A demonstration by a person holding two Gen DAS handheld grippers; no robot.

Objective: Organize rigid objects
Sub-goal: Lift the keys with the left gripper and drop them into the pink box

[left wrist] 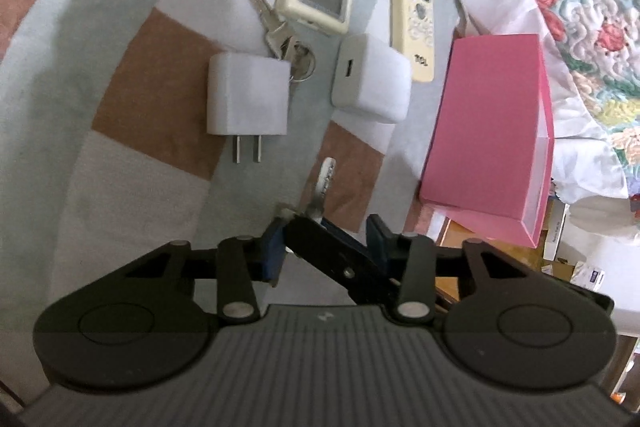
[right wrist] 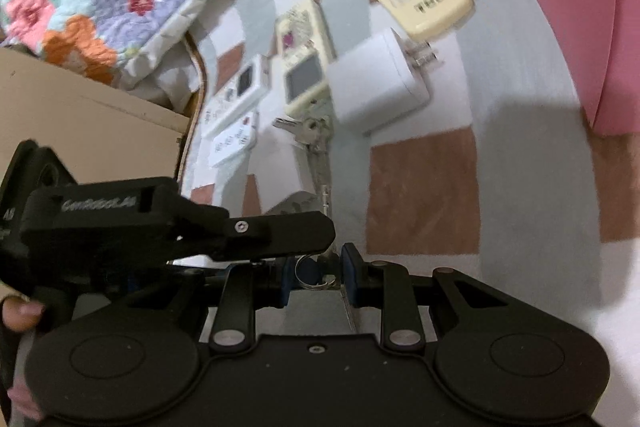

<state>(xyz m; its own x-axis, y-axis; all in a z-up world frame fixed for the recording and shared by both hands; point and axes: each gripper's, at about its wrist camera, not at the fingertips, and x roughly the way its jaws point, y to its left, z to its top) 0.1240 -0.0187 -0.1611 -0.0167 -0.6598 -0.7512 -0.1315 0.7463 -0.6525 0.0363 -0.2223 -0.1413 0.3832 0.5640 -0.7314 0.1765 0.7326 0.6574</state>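
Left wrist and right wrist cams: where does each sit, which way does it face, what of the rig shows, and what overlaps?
Left wrist: on the left claw, facing forward and down at the checked bedding. Its own open fingers show, with the right claw crossing between them, gripping a key.
Right wrist: on the right claw, facing down along the same bedding. Its own fingers are shut on the key's ring, with the left claw and a hand at left.
Shared: TCL remote, pink box, the key.
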